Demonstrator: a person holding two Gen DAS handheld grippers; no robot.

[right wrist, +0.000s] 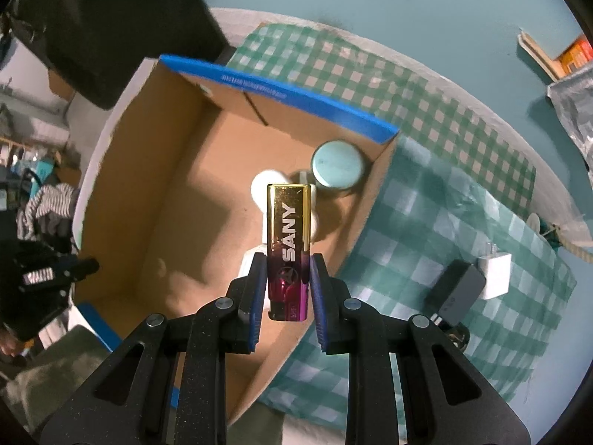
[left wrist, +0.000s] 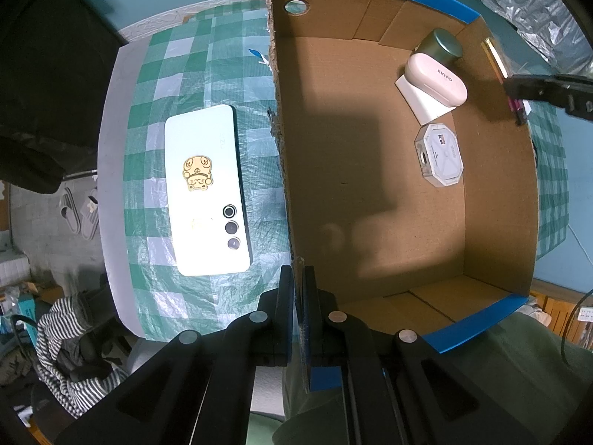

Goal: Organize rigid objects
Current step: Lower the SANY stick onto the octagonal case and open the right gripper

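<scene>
An open cardboard box point(left wrist: 370, 193) with blue rims stands on a green checked cloth. My left gripper point(left wrist: 297, 272) is shut on the box's left wall, near its front corner. My right gripper point(right wrist: 288, 270) is shut on a gold and magenta lighter point(right wrist: 288, 230) marked SANY and hangs over the box point(right wrist: 148, 204), near its right wall. In the box's far right corner lie a green tin point(left wrist: 443, 46), a pink case point(left wrist: 435, 79) on a white block point(left wrist: 426, 105), and a white octagonal piece point(left wrist: 439, 154). A pale phone point(left wrist: 207, 189) lies face down on the cloth left of the box.
On the cloth point(right wrist: 426, 222) right of the box lie a dark grey power bank point(right wrist: 457, 293) and a white charger point(right wrist: 494, 276). Slippers point(left wrist: 79, 211) and striped fabric point(left wrist: 63, 337) are on the floor past the table's left edge. A crinkled grey bag point(left wrist: 533, 11) lies beyond the box.
</scene>
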